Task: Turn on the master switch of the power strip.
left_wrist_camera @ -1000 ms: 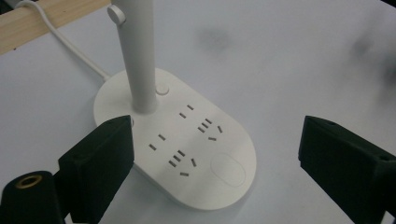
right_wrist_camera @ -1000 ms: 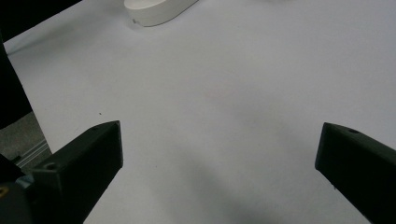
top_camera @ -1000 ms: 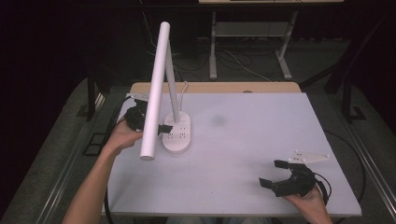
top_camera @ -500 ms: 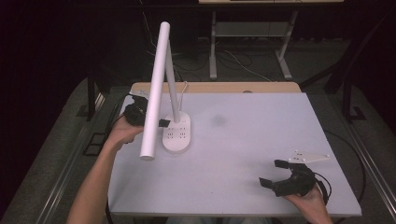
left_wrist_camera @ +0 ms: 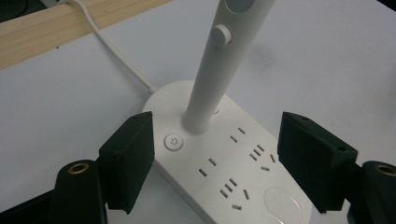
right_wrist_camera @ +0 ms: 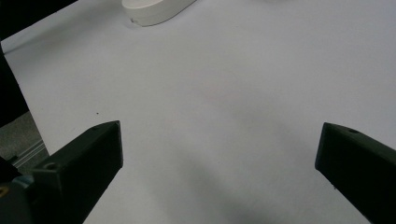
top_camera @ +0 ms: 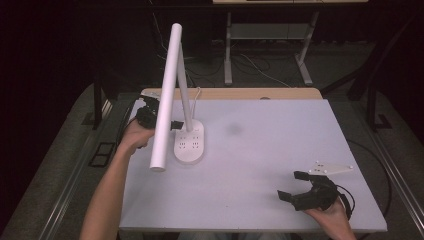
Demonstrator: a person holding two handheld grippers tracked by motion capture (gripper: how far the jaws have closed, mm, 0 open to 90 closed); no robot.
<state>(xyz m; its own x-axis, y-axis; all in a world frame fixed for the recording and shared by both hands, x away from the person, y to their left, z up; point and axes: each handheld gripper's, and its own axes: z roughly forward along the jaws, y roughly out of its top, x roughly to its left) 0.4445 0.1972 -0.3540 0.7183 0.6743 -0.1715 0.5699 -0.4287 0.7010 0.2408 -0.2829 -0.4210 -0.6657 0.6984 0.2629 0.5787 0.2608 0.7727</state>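
On my left, I have the left gripper (top_camera: 172, 125) up against the white desk lamp (top_camera: 170, 95), its jaws spread wide with nothing between them pinched. Looking along those jaws, the lamp base (left_wrist_camera: 224, 158) lies directly ahead, in the gap between them: the round power button (left_wrist_camera: 173, 142) sits just inside the left jaw, the rows of socket slots (left_wrist_camera: 233, 179) run across toward the right jaw, and the lamp's stem (left_wrist_camera: 219, 65) rises from the base just beyond the button, carrying a small knob (left_wrist_camera: 220, 35) higher up. A white cord (left_wrist_camera: 116, 56) trails off from the far end of the base toward the wooden edge (left_wrist_camera: 70, 28) of the table (top_camera: 280, 150). From above, the long tube head (top_camera: 166, 95) slants down in front of my left claw, partly hiding it. Moving right, the white tabletop is bare between the two claws. The right gripper (top_camera: 295, 185) rests low near the front right corner, well apart from the lamp, jaws also spread and holding nothing; ahead of it, far off to its upper left, I see one end of the lamp base (right_wrist_camera: 156, 10).
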